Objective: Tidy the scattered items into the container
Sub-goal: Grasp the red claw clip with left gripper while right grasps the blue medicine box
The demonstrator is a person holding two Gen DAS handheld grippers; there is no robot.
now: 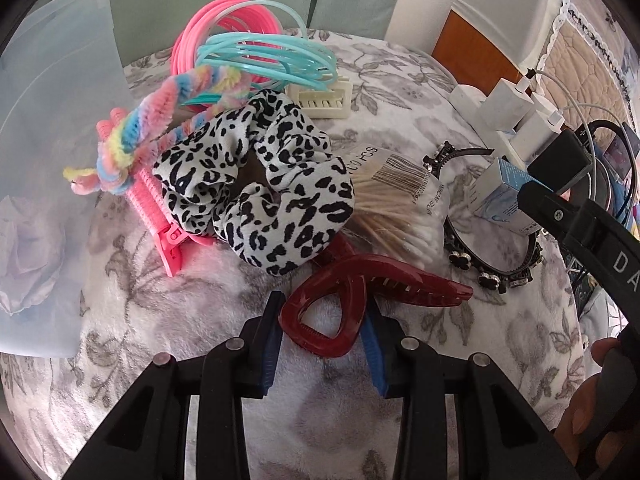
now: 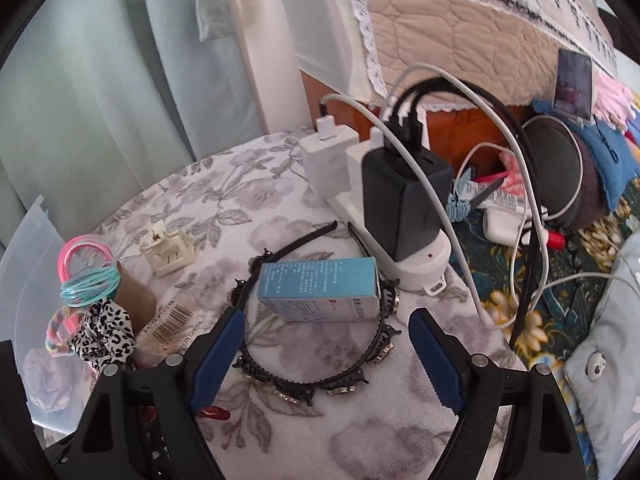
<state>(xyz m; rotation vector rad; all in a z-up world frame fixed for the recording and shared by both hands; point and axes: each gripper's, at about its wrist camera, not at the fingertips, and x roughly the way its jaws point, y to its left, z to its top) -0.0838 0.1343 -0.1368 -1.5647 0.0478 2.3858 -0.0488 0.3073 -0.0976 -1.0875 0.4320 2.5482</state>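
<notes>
Clutter covers the floral cloth (image 1: 140,320): a leopard scrunchie (image 1: 256,184), pink and teal hoops (image 1: 240,44), a cotton-bud pack (image 1: 400,204), a cream clip (image 1: 324,98), a pink roller clip (image 1: 160,216), a fuzzy rainbow twist (image 1: 160,120), a studded headband (image 2: 320,376) and a blue box (image 2: 320,292) lying inside the headband's curve. The container (image 1: 56,160), translucent, stands at the left edge of the pile, just beside the roller clip.

The step in hand looks like the pickup of the red claw clip (image 1: 344,300). The left gripper (image 1: 324,344) stands half closed with its blue pads on either side of the clip's looped handle; both pads appear to press it, so I read this as a grip. The right gripper (image 2: 324,364) hangs wide over the headband and box, holding nothing.

Next, the left hand needs to lift the clip clear of the scrunchie and cotton buds, which overlap its far end, then swing left over the container rim before letting go. The right could meanwhile close on the box.
</notes>
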